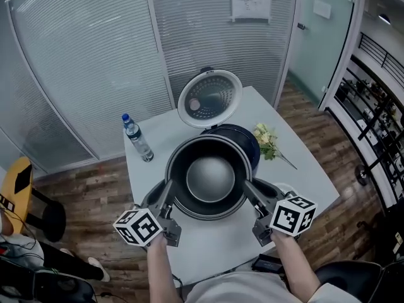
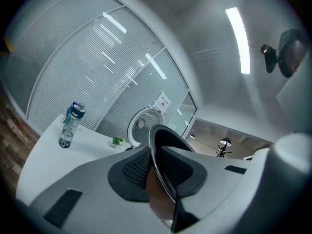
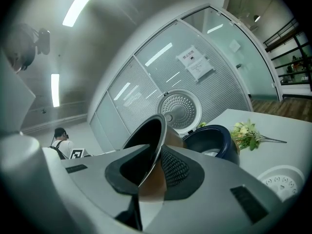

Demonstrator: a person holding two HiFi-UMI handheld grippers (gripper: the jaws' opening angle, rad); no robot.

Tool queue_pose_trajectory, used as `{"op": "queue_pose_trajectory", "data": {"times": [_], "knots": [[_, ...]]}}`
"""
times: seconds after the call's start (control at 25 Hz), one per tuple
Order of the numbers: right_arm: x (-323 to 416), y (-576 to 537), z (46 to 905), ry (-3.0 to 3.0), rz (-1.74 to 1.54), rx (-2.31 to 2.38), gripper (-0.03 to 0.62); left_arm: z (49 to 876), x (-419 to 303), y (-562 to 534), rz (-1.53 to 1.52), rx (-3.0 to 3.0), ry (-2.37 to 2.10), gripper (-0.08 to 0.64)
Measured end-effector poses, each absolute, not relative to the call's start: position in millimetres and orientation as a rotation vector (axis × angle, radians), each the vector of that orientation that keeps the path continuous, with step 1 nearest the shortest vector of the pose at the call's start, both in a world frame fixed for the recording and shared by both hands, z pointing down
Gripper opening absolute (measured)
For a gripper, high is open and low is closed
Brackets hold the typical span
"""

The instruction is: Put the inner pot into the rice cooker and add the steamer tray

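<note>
The left forearm (image 1: 159, 267) and right forearm (image 1: 293, 264) reach forward, one on either side of the inner pot (image 1: 210, 178). The left claw (image 1: 168, 188) is clamped on the pot's left rim and the right claw (image 1: 248, 187) on its right rim. Each has one pad inside the wall and one outside, and both point roughly level.

Inner pot (image 1: 210, 177) looks like dark metal, smooth with a soft satin sheen inside and a thin shiny rim. The rice cooker (image 1: 247, 142) shell is glossy navy plastic. Its lid (image 1: 210, 98) has a white plastic ring round a dull silvery perforated plate.

The left hand-held gripper (image 2: 158, 165) and right hand-held gripper (image 3: 153, 168) are matt grey plastic, with black rubbery-looking pads (image 2: 136, 168) in a fine mesh texture. The surface (image 1: 303, 169) is smooth matt white. Steamer tray (image 3: 282, 178) is white plastic, the far-left bottle (image 1: 137, 139) is clear plastic, and the floor (image 1: 88, 191) is wood planks.
</note>
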State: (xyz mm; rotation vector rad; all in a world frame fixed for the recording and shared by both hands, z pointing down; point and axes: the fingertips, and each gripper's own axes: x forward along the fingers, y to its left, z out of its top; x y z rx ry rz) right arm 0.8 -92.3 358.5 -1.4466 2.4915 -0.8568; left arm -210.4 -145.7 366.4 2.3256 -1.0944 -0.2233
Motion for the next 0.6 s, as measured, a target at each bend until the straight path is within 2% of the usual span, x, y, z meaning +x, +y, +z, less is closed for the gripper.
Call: {"op": "queue_pose_trajectory", "data": {"times": [0.6], "knots": [[59.3,-138.0,350.4,2.476,-0.858,-1.388,0.077,351.2,-157.6,-184.6,-0.373,2.25,-1.094,0.057]]}}
